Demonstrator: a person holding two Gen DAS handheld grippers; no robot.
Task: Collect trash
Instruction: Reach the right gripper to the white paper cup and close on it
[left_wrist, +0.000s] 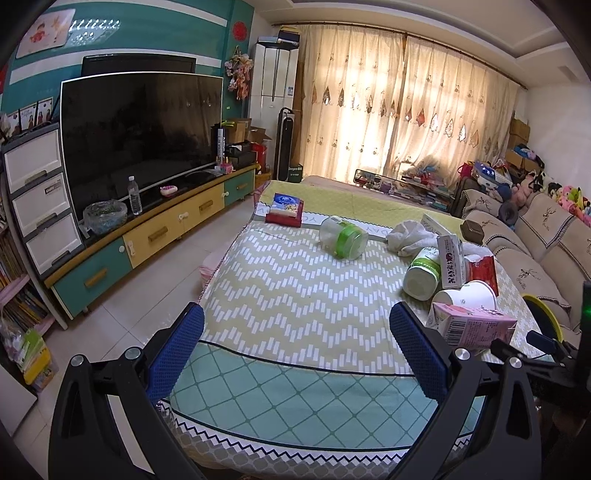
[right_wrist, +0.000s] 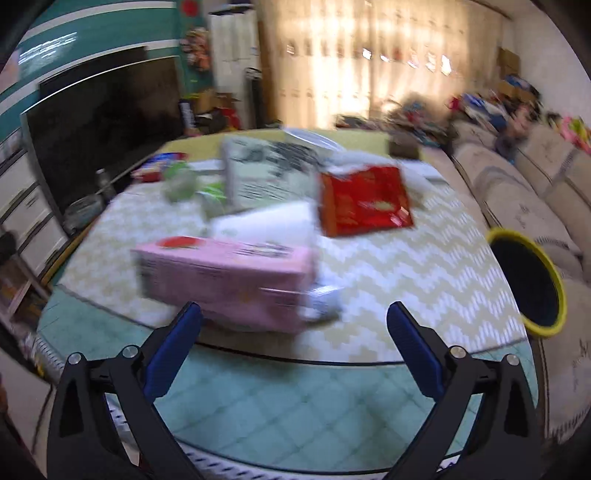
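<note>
Trash lies on the cloth-covered table (left_wrist: 295, 280): a pink carton (left_wrist: 472, 326), a white paper cup (left_wrist: 465, 295), a green-labelled white bottle (left_wrist: 423, 273), a red packet (left_wrist: 482, 269), a small white box (left_wrist: 452, 262) and a clear jar with a green lid (left_wrist: 341, 236). My left gripper (left_wrist: 299, 332) is open over bare cloth, left of the pile. In the blurred right wrist view, my right gripper (right_wrist: 295, 321) is wide open and empty. The pink carton (right_wrist: 229, 277) lies just beyond its fingertips, with the red packet (right_wrist: 364, 205) behind it.
A black bin with a yellow rim (right_wrist: 528, 280) stands at the table's right edge by the sofa (right_wrist: 517, 192). A tissue pack (left_wrist: 284, 208) and a white cloth (left_wrist: 410, 234) lie farther back. The TV cabinet (left_wrist: 147, 236) runs along the left.
</note>
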